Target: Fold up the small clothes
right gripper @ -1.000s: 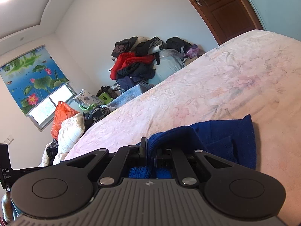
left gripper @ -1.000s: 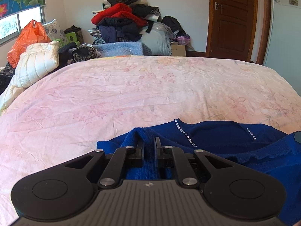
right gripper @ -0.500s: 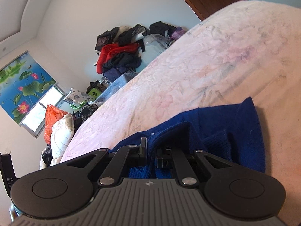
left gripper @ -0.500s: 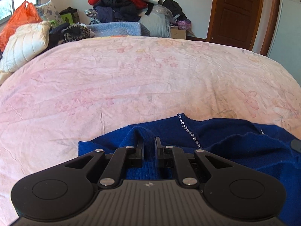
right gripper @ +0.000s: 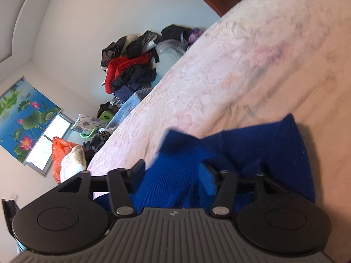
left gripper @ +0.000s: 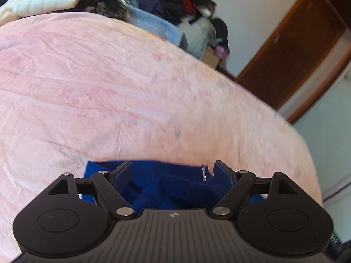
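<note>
Both tools letting go of the blue knit on the bed

On the pink floral-print bedsheet (left gripper: 136, 92), at its near edge, lies the rumpled deep-blue knitted garment (right gripper: 252, 149). The left tool (left gripper: 173, 168) and right tool (right gripper: 175, 168) are opening, jaws wide, knit bunched between them but no longer pinched. My worry: a raised ribbed fold could snag a finger (right gripper: 138, 173) as it pulls away, dragging the fold undone.

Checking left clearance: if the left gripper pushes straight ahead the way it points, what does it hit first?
Most likely the blue sweater, bunched between the opening jaws of the left gripper, pads clear of it. Past that, the pink bedspread; depth is unclear.
</note>
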Demonstrator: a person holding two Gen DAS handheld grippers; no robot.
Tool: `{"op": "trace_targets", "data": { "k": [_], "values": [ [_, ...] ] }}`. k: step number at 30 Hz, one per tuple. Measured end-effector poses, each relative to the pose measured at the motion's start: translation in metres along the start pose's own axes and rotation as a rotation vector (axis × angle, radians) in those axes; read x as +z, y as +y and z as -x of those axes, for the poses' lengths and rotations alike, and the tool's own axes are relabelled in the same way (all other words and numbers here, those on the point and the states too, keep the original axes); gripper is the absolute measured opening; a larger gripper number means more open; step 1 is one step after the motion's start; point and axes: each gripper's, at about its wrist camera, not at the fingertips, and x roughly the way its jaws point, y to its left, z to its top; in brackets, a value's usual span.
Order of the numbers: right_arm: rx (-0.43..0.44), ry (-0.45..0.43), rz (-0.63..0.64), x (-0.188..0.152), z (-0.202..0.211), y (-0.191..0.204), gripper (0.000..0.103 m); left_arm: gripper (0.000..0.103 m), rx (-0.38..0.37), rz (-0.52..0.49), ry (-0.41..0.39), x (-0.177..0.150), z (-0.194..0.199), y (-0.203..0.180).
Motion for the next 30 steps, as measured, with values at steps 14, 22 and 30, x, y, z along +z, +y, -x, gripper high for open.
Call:
{"op": "trace_targets", "data": {
  "k": [14,22,30],
  "values": [
    [-0.049,0.089,0.146,-0.01,-0.019,0.021,0.076,0.081,0.278,-0.598,-0.066,-0.051,-0.006,-0.063],
    [-0.084,0.014,0.199,-0.012,0.008,0.031,0.081,0.081,0.623,-0.526,-0.104,-0.03,-0.029,-0.018],
    [0.193,0.215,0.132,-0.022,-0.045,0.08,0.091,0.081,0.38,-0.479,-0.069,-0.055,0.014,-0.012]
  ]
}}
